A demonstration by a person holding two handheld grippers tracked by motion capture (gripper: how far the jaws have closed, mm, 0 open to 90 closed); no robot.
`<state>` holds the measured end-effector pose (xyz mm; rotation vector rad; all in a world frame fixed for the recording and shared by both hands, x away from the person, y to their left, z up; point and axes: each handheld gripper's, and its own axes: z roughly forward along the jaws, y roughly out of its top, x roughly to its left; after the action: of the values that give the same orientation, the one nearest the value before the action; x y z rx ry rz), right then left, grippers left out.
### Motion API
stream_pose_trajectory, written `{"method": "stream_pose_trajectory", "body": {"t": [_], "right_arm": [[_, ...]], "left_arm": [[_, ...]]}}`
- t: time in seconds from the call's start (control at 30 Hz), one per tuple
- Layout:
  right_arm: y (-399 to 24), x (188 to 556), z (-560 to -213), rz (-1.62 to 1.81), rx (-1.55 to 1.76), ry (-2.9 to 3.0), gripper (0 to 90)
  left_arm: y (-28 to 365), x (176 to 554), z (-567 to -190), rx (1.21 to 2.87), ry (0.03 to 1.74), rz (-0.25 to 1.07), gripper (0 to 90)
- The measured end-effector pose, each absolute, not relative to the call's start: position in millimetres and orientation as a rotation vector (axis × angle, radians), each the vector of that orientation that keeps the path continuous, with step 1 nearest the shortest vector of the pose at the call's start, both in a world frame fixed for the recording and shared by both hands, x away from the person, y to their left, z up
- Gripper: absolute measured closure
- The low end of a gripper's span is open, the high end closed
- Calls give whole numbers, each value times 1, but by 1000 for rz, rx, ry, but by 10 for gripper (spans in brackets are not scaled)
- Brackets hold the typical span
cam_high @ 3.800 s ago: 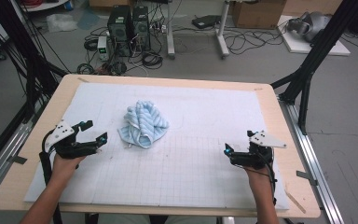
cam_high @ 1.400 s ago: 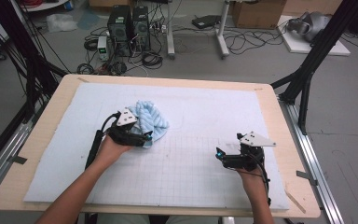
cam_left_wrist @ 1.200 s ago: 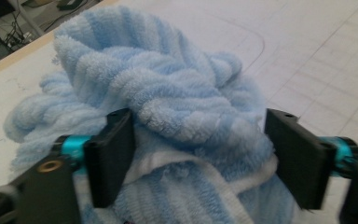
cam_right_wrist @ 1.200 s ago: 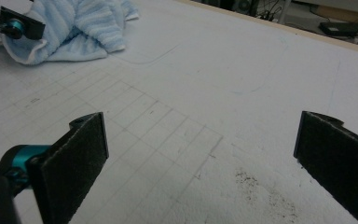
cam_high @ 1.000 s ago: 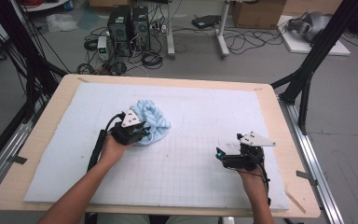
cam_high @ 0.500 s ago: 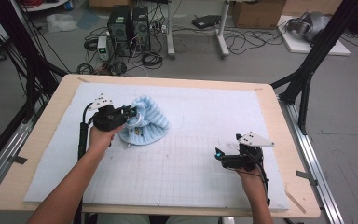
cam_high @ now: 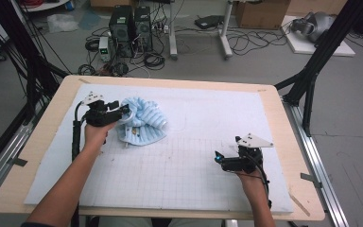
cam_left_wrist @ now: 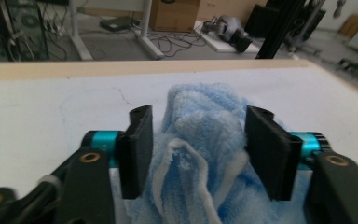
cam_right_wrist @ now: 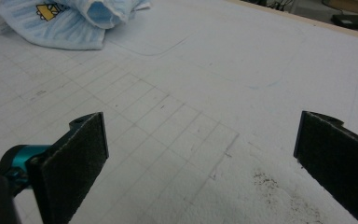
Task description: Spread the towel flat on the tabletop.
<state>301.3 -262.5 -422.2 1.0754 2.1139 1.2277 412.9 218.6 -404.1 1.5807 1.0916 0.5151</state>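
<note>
A crumpled light-blue towel [cam_high: 144,123] lies on the white gridded mat [cam_high: 208,118], left of centre. My left gripper [cam_high: 123,112] is at the towel's left edge. In the left gripper view a raised fold of the towel [cam_left_wrist: 205,135] stands between the two black pads, and the left gripper [cam_left_wrist: 200,114] has just been opening and no longer pinches the cloth. My right gripper [cam_high: 217,158] rests low on the mat at the front right, pointing left. In the right gripper view the right gripper [cam_right_wrist: 205,121] is wide open over bare mat, and the towel [cam_right_wrist: 70,18] lies far off.
The mat covers a wooden table [cam_high: 283,123] with bare wood around its rim. Black frame posts [cam_high: 312,71] stand at both sides. Computers and cables [cam_high: 132,28] sit on the floor beyond the far edge.
My left hand came from the front left onto the towel, then drew its edge to the left and slightly away. Its jaws now stand wider. The right hand kept still.
</note>
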Motion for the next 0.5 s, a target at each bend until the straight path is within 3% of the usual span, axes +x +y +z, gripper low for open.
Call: {"method": "stream_pose_trajectory", "body": {"t": [0.13,0.33,0.4,0.43,0.5], "right_arm": [[-261,300,-422,1223,1082,2114,19],[-258,301,-423,1217,1076,2122,19],[-256,301,-423,1220,1070,2128,19],[-253,301,-423,1223,1062,2132,19],[-249,302,-423,1227,1053,2144,19]], "left_arm": [[219,393,-396,1637,979,585,407],[212,370,-397,1701,781,562,433],[206,369,-402,1756,754,596,394],[199,373,-409,1809,793,634,306],[197,376,-413,1834,811,651,313]]}}
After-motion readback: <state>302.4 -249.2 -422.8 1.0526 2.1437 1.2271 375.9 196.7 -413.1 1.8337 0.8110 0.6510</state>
